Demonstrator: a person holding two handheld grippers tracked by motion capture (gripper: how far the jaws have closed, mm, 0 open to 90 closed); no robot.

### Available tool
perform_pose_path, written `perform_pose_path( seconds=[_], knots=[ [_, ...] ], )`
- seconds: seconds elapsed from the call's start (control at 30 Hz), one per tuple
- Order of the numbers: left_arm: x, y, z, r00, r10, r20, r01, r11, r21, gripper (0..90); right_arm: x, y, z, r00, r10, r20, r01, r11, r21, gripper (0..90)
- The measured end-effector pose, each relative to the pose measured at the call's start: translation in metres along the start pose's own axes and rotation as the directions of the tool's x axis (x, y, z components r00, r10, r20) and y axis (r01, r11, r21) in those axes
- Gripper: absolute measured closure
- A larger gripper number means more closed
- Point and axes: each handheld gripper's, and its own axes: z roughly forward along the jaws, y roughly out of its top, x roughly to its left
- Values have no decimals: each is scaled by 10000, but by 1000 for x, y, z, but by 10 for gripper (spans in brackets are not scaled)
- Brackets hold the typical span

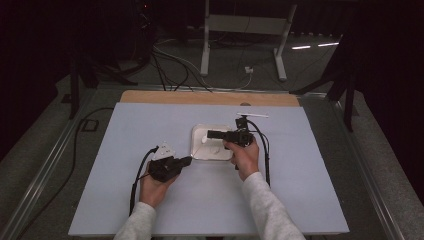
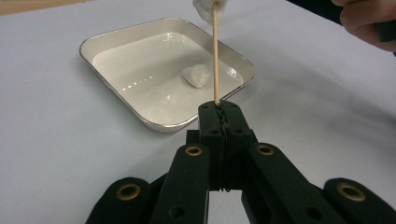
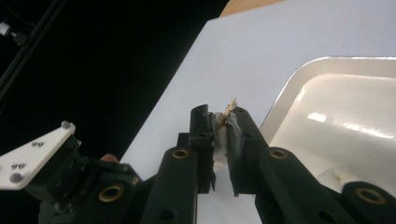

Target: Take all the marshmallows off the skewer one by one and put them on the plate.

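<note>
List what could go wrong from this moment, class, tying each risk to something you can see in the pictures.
1. The left gripper clamps the thin wooden stick only at its bottom end, so a sideways pull might snap it or lever it out.
2. The right gripper pinches the white wad at the stick's tip; it may tear or slip free unevenly.
3. Another white lump lies in the tray just beyond; a slip could knock the tray.

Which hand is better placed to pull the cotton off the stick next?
The right. The right gripper is pinched on the cotton wad at the stick's tip, while the left gripper only clamps the wooden stick at its base.
</note>
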Motion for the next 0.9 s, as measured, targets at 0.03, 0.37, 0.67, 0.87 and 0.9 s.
perform_pose_path(
  seconds=[0.03,0.37,0.67,0.87,0.9],
  knots=[
    [0,0,0,10000,-24,-17,24,10000,-10,900,0,0,0,10000,9,7,-9,10000,-54,830],
    [1,-1,-1,9998,159,-148,-157,9998,123,900,0,2,-3,9998,182,64,-180,9993,-325,852],
    [2,-3,-3,9992,270,-296,-264,9994,218,900,-2,4,-8,9996,268,81,-263,9980,-575,900],
    [2,-4,-5,10000,-2,-21,3,9998,221,900,-2,5,-8,9999,84,73,-81,9991,-411,878],
    [2,-5,-4,10000,-19,-62,20,9996,280,900,-2,5,-8,9999,84,73,-81,9991,-411,878]
  ],
)
